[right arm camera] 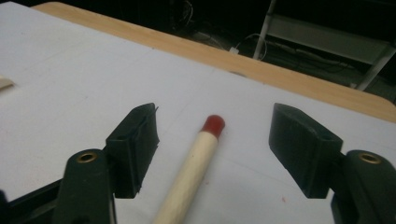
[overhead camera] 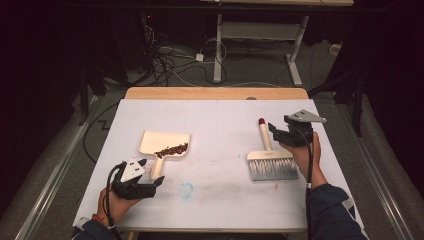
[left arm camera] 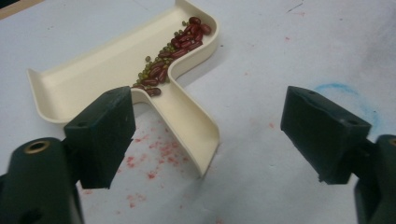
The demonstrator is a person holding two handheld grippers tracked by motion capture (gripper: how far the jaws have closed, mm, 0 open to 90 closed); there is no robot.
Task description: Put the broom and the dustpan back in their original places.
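A cream dustpan lies left of centre on the white table, with red and green beans heaped along its back wall. Its handle ends between the spread jaws of my left gripper, which is open and presses on nothing. On the right lies a hand brush with grey bristles and a pale wooden handle capped by a red tip. My right gripper is open, its jaws standing either side of that handle without touching it.
A bare wooden strip runs along the table's far edge. A blue smudge and faint red stains mark the white cover near the front. Cables and a desk frame stand on the floor beyond.
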